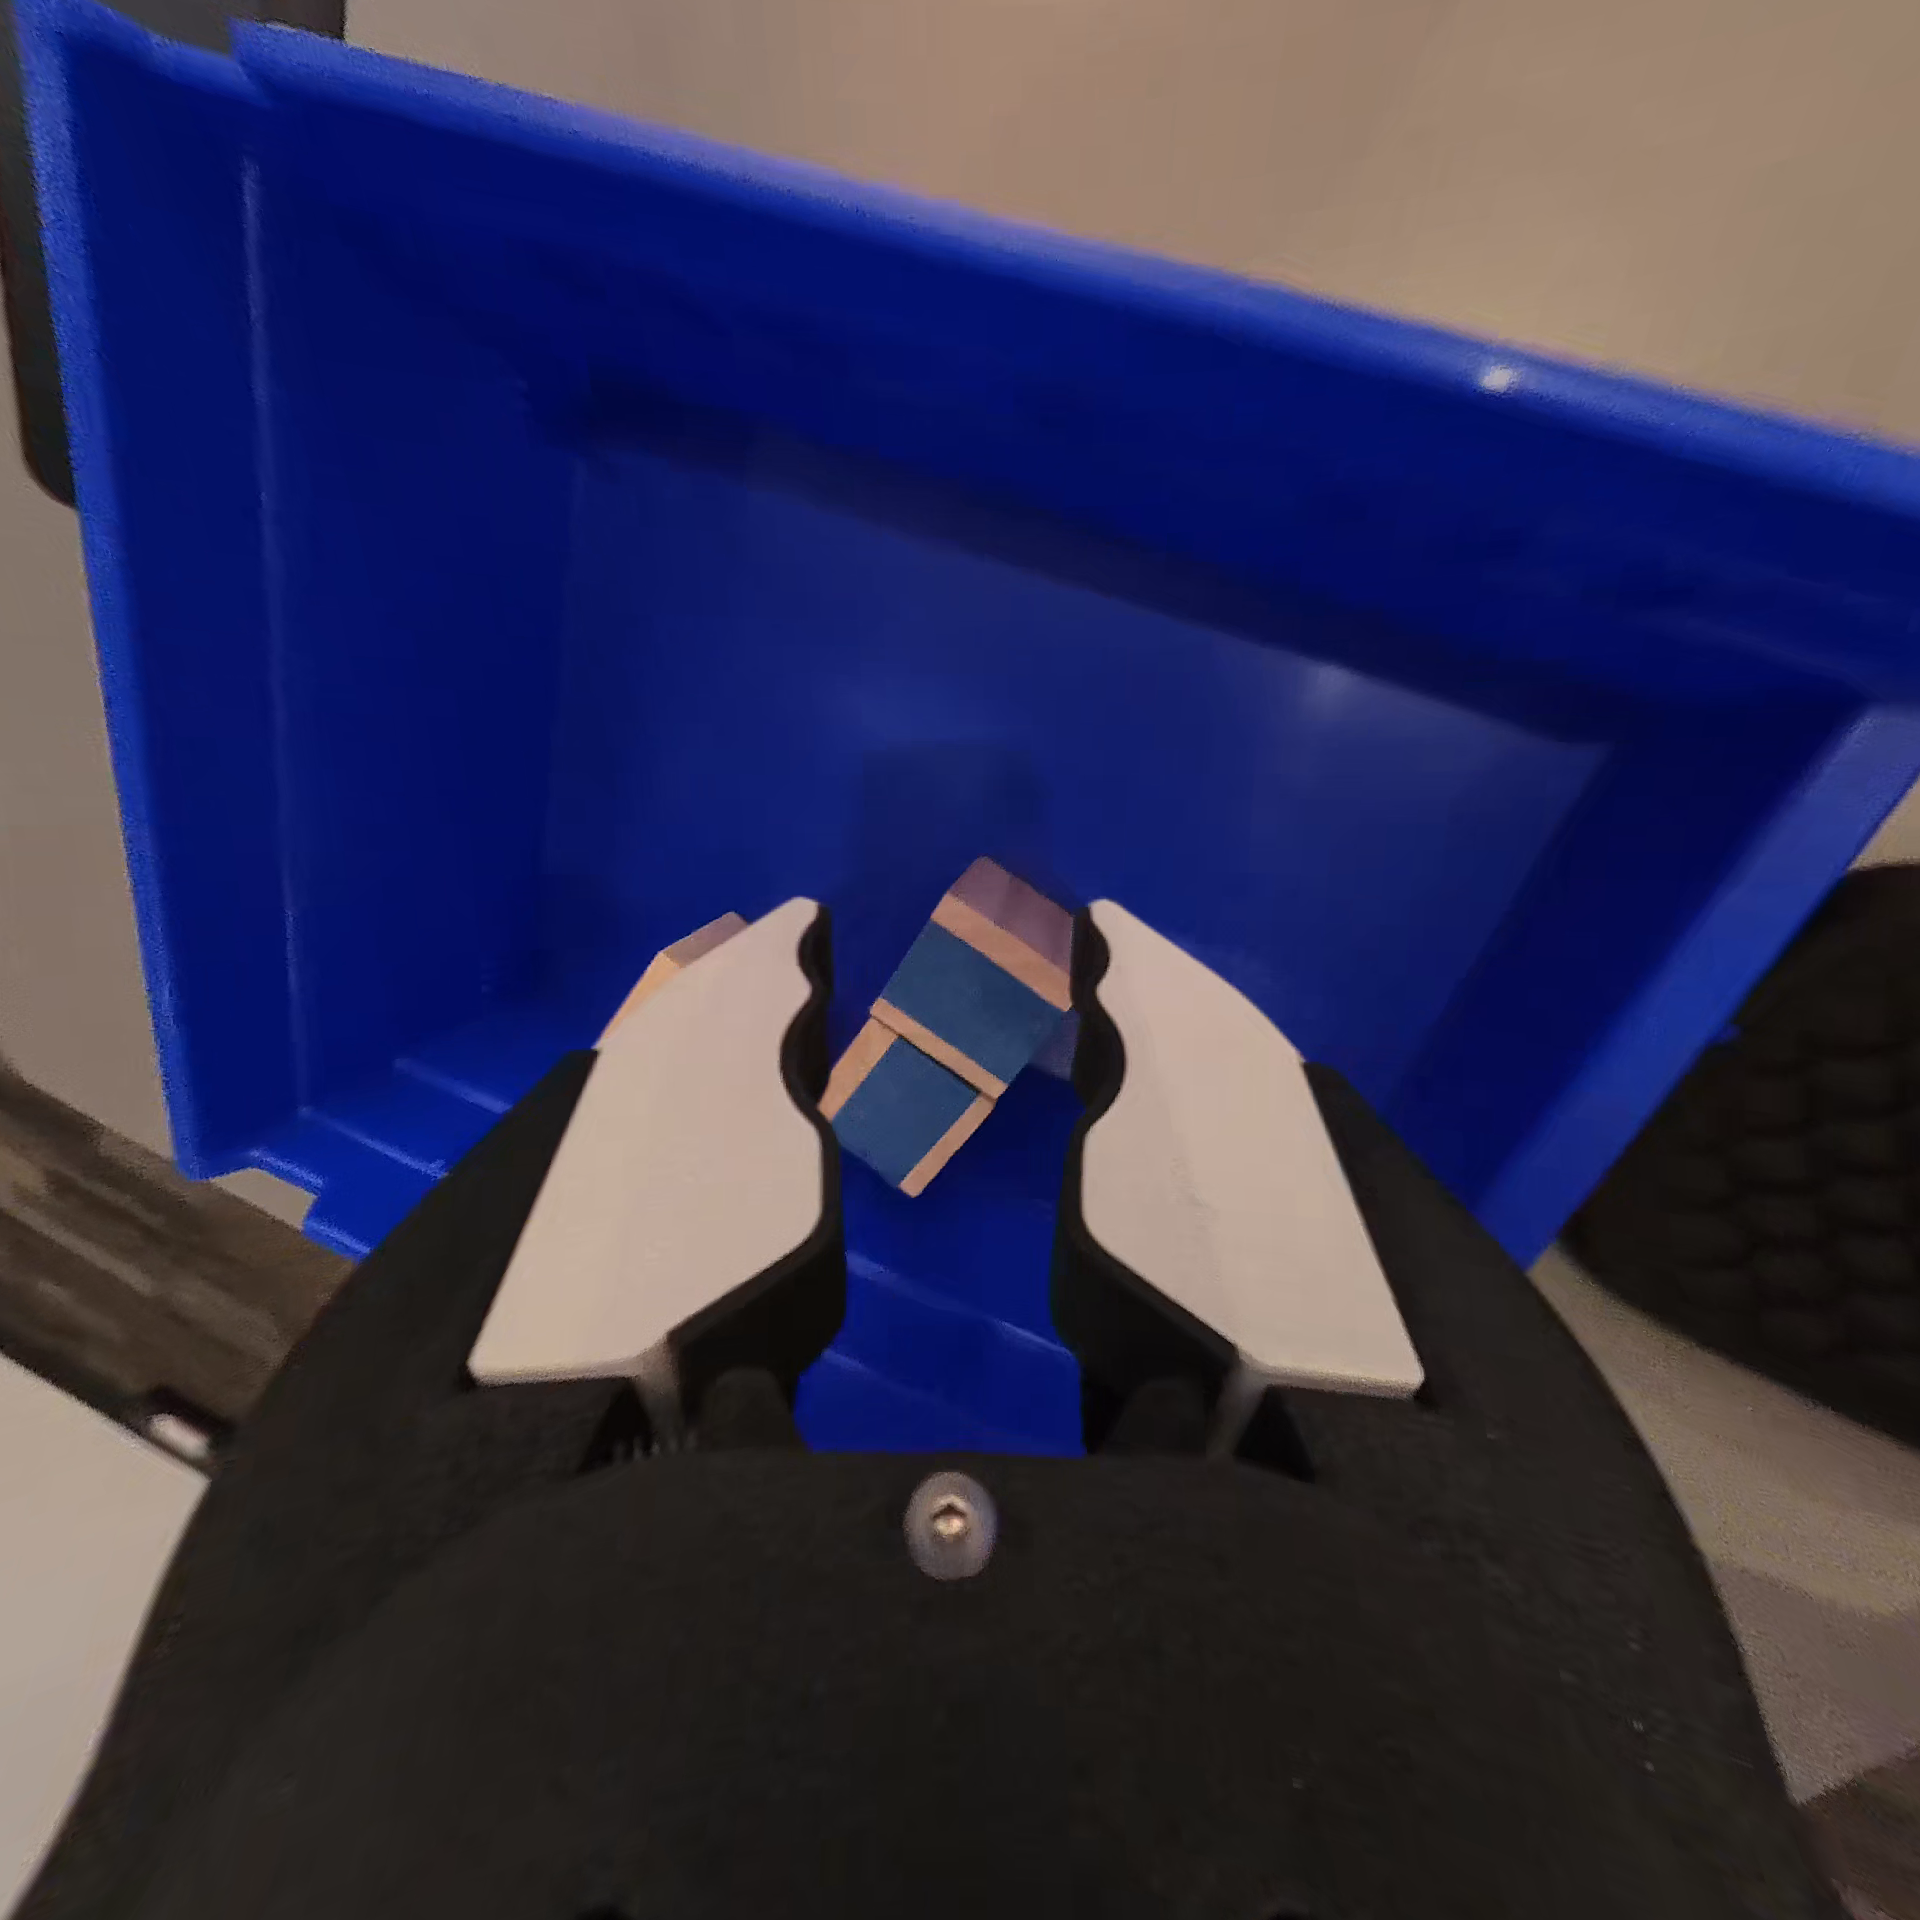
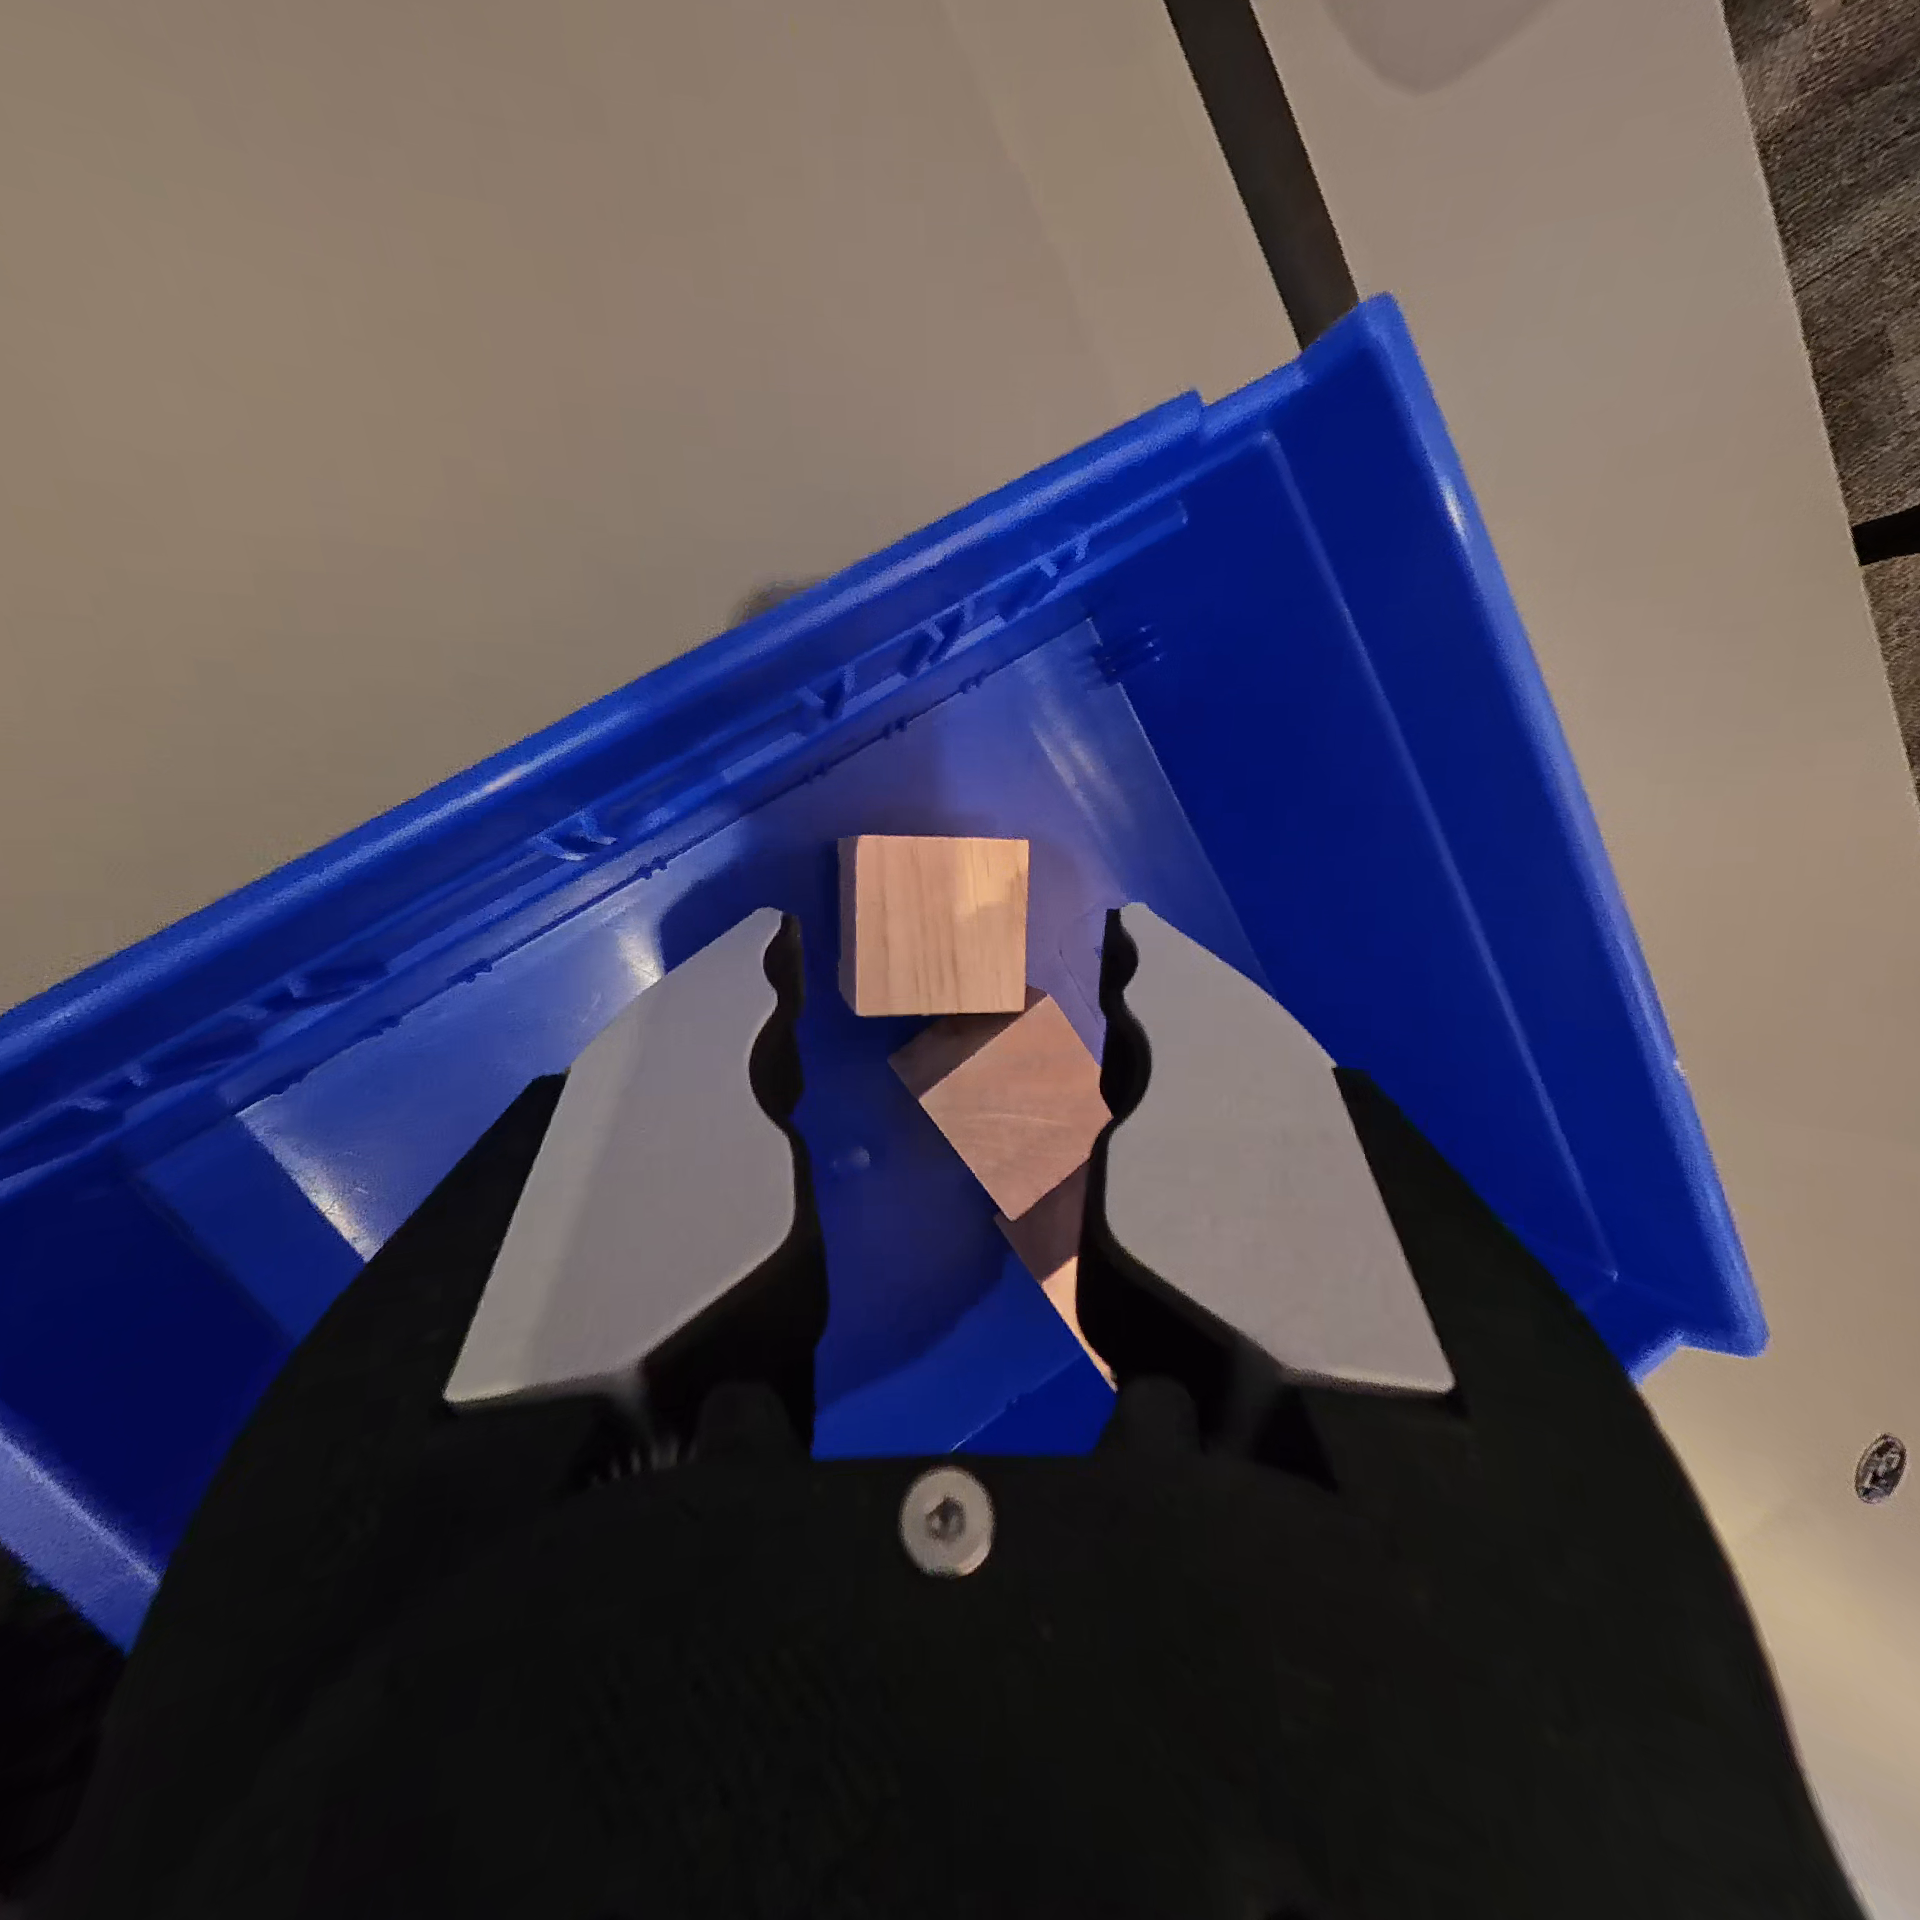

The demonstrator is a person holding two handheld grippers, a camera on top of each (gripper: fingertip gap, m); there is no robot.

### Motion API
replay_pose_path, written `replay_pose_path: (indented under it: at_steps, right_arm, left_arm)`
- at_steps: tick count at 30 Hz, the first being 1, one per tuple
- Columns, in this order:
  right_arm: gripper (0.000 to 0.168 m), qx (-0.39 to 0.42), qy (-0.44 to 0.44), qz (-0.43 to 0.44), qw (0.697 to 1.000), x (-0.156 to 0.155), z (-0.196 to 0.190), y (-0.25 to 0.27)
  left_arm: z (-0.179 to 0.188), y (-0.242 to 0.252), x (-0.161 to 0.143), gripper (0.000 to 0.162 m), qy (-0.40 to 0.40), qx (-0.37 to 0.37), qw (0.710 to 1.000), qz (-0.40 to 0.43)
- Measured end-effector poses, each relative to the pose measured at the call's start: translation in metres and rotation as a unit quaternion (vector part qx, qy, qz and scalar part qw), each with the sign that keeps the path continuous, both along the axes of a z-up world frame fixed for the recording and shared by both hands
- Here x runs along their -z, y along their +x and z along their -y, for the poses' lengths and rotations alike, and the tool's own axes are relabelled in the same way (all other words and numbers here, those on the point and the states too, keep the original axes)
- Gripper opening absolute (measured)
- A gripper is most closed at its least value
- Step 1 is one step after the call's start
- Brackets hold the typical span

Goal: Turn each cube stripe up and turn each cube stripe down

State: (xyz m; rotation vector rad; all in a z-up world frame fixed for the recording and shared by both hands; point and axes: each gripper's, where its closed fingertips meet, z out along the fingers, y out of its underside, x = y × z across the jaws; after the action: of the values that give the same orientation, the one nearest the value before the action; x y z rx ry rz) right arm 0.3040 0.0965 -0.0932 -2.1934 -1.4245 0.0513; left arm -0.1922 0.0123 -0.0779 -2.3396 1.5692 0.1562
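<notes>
In the left wrist view my left gripper point(image 1: 951, 914) is shut on a wooden cube with a blue stripe point(image 1: 951, 1023). The cube sits tilted between the fingers, above the near end of a blue bin point(image 1: 416, 623), with the stripe towards the camera. Another wooden cube point(image 1: 691, 951) shows partly behind the left finger. In the right wrist view my right gripper point(image 2: 945, 920) is open and empty over the same blue bin point(image 2: 1351, 831). A plain-faced wooden cube point(image 2: 933, 925) lies just beyond the fingertips. A second, tilted cube point(image 2: 1013, 1107) lies against the right finger.
The bin stands on a light table point(image 2: 520, 312). A dark bar point(image 2: 1262, 156) and carpet point(image 2: 1839, 208) lie past the table's right edge. A black textured object point(image 1: 1787, 1143) sits right of the bin in the left wrist view.
</notes>
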Motion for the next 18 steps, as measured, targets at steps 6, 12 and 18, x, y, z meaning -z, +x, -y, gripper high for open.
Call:
replay_pose_path:
  at_steps: [6, 12, 18]
  right_arm:
    - [0.056, 0.000, -0.006, 0.023, 1.000, 0.008, 0.000, -0.002]
    - [0.055, -0.009, -0.014, 0.046, 0.999, 0.018, 0.003, -0.007]
    - [0.053, -0.010, -0.017, 0.053, 0.998, 0.021, 0.003, -0.009]
  left_arm:
    - [0.014, -0.010, 0.017, 0.069, -0.012, 0.087, 0.996, -0.022]
    - [0.007, -0.027, 0.035, 0.062, -0.009, 0.116, 0.991, -0.060]
    - [0.007, -0.034, 0.059, 0.059, -0.026, 0.124, 0.989, -0.073]
